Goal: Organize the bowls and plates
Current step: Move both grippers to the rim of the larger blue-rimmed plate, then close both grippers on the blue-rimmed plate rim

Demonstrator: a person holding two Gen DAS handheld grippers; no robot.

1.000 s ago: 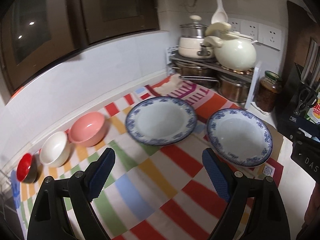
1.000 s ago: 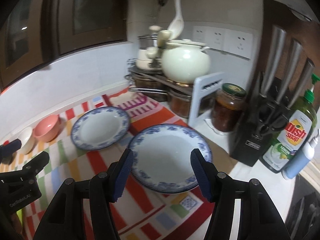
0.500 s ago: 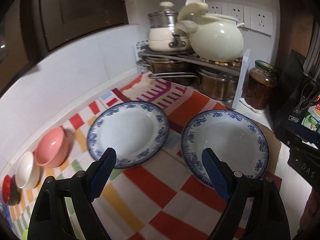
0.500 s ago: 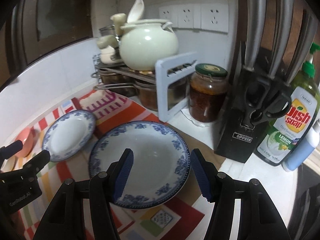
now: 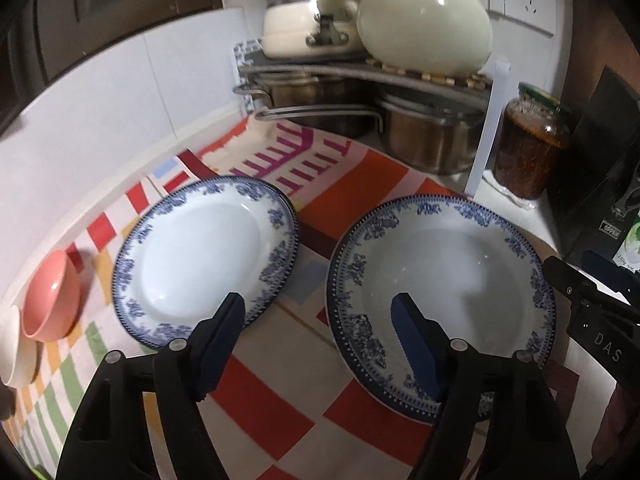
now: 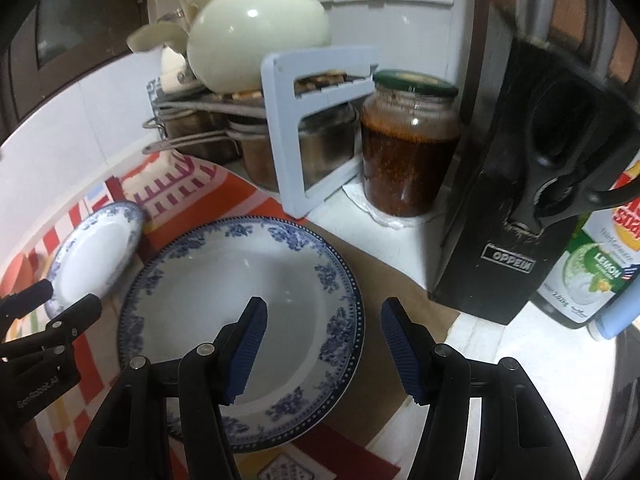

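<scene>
Two blue-rimmed white plates lie flat and side by side on a multicoloured checked cloth (image 5: 360,416) that covers the worktop (image 6: 520,364). The near plate (image 5: 452,276) lies at the cloth's right end, partly on a brown mat; the far plate (image 5: 200,256) lies just to its left, their rims close together but apart. A pink bowl (image 5: 50,296) stands left of the far plate, by the tiled wall, with a white bowl (image 5: 14,356) touching or just beside it at the view's edge.

The left hand-held gripper (image 5: 318,324) is above the gap between the two plates. Its jaws have just been closing, but they stand well apart with nothing between them: one blue pad shows over the far plate's near rim, the other over the near plate's left well.

The right hand-held gripper (image 6: 322,340) is partly open and holds nothing. Its left pad shows over the near plate's well and its right pad outside the rim, so the right rim of that plate lies between the pads in this view. Contact cannot be confirmed.

Behind the plates, a corner rack (image 6: 316,136) carries a cream pot (image 6: 256,36) above steel pans. A jar (image 6: 408,148) of dark red contents stands right of the rack, then a black knife block (image 6: 508,200) and a dish soap bottle (image 6: 600,272).
</scene>
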